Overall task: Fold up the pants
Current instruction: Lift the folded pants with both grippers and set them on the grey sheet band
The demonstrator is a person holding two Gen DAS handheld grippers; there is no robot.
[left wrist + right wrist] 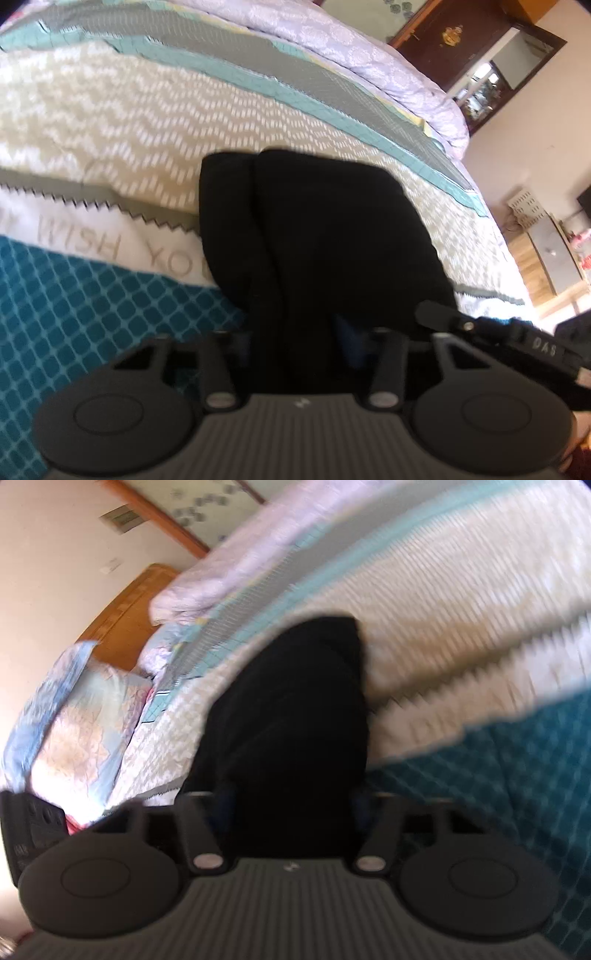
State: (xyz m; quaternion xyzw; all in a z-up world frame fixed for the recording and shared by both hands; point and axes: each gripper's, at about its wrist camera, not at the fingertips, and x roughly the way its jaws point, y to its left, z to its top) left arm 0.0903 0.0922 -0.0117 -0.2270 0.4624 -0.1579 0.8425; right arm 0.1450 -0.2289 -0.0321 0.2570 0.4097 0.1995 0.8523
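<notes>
The black pants lie as a folded bundle on the patterned bedspread. Their near end runs between the fingers of my left gripper; the cloth fills the gap from pad to pad, so the gripper is shut on it. At the right of the left wrist view the tip of the other gripper touches the same near edge. In the right wrist view the pants likewise fill the space between the fingers of my right gripper, which is shut on the cloth. Both pictures are blurred.
A rolled lilac duvet lies along the far side of the bed. A pale pillow rests by the wooden headboard. Beyond the bed's right edge are wooden floor and a low grey cabinet.
</notes>
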